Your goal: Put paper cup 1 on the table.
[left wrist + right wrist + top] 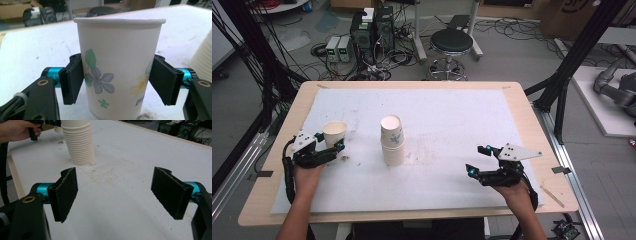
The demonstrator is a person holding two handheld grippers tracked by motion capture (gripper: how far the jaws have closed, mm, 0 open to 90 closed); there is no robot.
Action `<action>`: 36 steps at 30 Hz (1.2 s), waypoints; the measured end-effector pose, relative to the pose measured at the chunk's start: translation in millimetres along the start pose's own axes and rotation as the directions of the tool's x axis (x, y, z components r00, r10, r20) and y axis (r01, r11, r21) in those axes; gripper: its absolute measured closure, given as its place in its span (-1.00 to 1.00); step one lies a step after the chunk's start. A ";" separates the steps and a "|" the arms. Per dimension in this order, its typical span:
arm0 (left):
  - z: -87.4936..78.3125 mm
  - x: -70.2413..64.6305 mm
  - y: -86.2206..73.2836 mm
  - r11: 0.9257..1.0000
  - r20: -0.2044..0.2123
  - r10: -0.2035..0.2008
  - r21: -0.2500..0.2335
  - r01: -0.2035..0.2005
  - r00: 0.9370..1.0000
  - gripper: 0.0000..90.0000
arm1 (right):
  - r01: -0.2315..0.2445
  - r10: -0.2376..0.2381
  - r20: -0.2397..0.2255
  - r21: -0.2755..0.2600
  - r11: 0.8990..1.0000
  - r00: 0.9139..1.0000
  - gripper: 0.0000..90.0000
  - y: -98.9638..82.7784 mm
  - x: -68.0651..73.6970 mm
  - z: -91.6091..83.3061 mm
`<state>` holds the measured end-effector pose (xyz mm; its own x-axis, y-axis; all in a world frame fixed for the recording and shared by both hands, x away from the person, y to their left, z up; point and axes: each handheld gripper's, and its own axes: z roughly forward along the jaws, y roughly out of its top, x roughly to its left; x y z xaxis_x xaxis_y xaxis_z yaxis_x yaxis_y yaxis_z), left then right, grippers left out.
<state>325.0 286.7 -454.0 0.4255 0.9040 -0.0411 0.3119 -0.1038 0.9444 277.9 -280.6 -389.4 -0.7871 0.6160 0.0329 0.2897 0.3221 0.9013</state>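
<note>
A single paper cup (117, 62) printed with flowers stands upright between the jaws of my left gripper (117, 82), whose black pads (72, 82) press on its two sides. From above, this cup (334, 131) and my left gripper (331, 141) are at the left of the white mat. The cup's base is close to the mat; I cannot tell whether it touches. A tall stack of paper cups (392, 142) stands mid-table, also at the top left of the right gripper view (78, 142). My right gripper (477, 160) hovers at the right, open and empty (115, 195).
A white mat (447, 115) covers the wooden table (522, 100). A stool (451, 45), computer boxes (372, 30) and cables sit on the floor beyond the far edge. Black frame posts (572, 60) rise at both sides.
</note>
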 end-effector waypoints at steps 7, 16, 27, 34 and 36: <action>3.3 0.6 -4.2 0.998 -0.036 0.004 0.064 -0.002 0.999 -0.29 | 0.002 -0.002 -0.005 0.002 1.000 1.000 -0.51 0.2 0.5 -0.2; -2.8 -1.4 -4.3 0.992 -0.070 0.010 0.129 -0.001 0.997 -0.30 | 0.010 -0.010 -0.005 0.004 1.000 1.000 -0.51 0.5 0.8 -0.3; -12.0 -2.0 -10.4 0.980 -0.080 -0.008 0.197 0.024 0.997 -0.38 | 0.004 -0.004 -0.008 0.005 1.000 1.000 -0.51 1.3 1.3 -1.9; -28.9 -1.4 -8.2 0.989 -0.092 -0.049 0.135 0.061 0.995 -0.55 | 0.003 -0.002 -0.009 0.007 1.000 1.000 -0.51 0.8 1.1 -2.4; -37.0 -1.0 -9.0 0.991 -0.087 -0.059 0.118 0.069 0.994 -0.55 | 0.000 0.000 -0.007 0.006 1.000 1.000 -0.51 0.5 0.9 -2.6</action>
<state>290.3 302.1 -450.5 0.3308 0.9412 -0.0687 0.4386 -0.0889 0.8943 275.8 -281.7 -387.8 -0.7909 0.6109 0.0360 0.2932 0.3268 0.8985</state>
